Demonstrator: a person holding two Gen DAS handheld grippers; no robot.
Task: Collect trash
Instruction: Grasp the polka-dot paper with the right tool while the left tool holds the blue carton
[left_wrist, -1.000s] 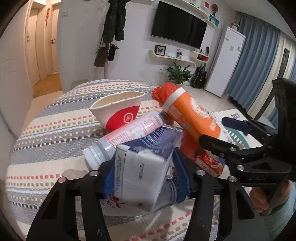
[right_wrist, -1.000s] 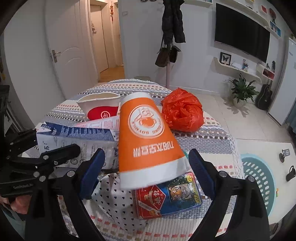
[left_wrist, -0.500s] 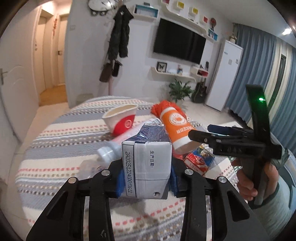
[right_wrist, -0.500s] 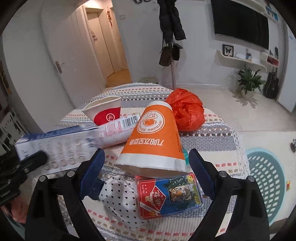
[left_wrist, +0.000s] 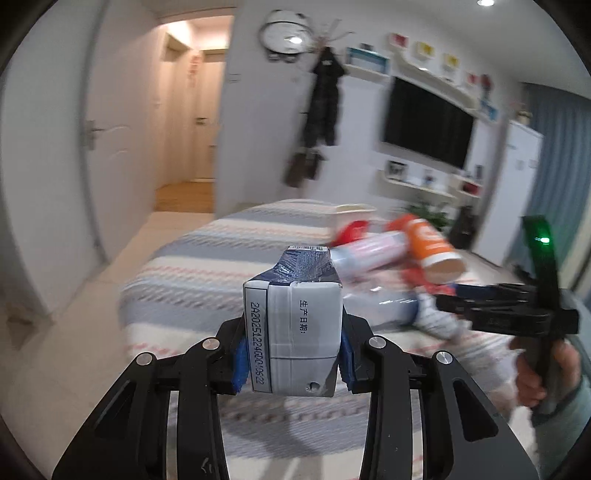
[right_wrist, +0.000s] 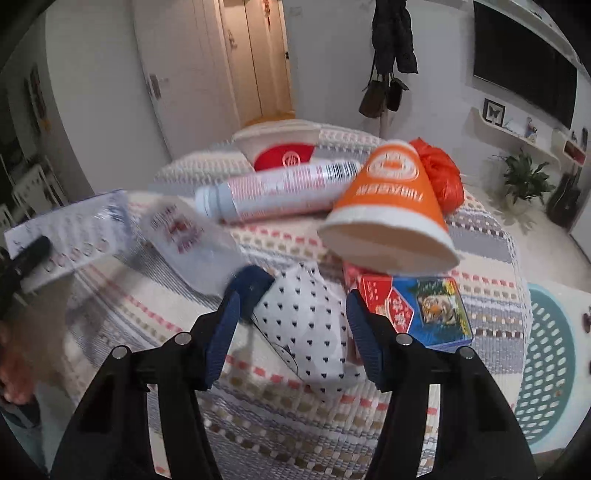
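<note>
At the far left, the left gripper (left_wrist: 291, 354) held a blue-and-white carton (left_wrist: 293, 325) end-on, its blue pads (left_wrist: 239, 363) pressed against both sides so that the box stood lifted clear of the striped table (left_wrist: 192, 280). The jaws had drawn in earlier in the last second and were now clamped firmly on the carton. In the right wrist view the same carton (right_wrist: 70, 236) appeared blurred at the left edge, raised off the cloth.

Further right, a crumpled clear bag with red print (right_wrist: 188, 240) lay on the table (right_wrist: 280, 417) beside the carton. Behind it a white spray can (right_wrist: 273, 192) lay on its side, and behind that sat a red-and-white paper bowl (right_wrist: 284, 149).

In the middle, the right gripper (right_wrist: 291, 321) hovered low over a white wrapper with small dark dots (right_wrist: 306, 325). Its jaws had just been closing, with the wrapper between them. The left pad (right_wrist: 225, 328) seemed to touch the wrapper's edge, while the right pad (right_wrist: 364, 332) stood at its other side; whether they actually pinched it could not be told.

To the right, an orange paper cup (right_wrist: 391, 206) lay tipped on its side with its mouth facing the camera, resting partly over a flat packet with a tiger picture (right_wrist: 417, 310). Behind the cup sat a crumpled orange plastic bag (right_wrist: 443, 173). At the far right, on the floor beside the table, stood a teal perforated basket (right_wrist: 546, 365).
</note>
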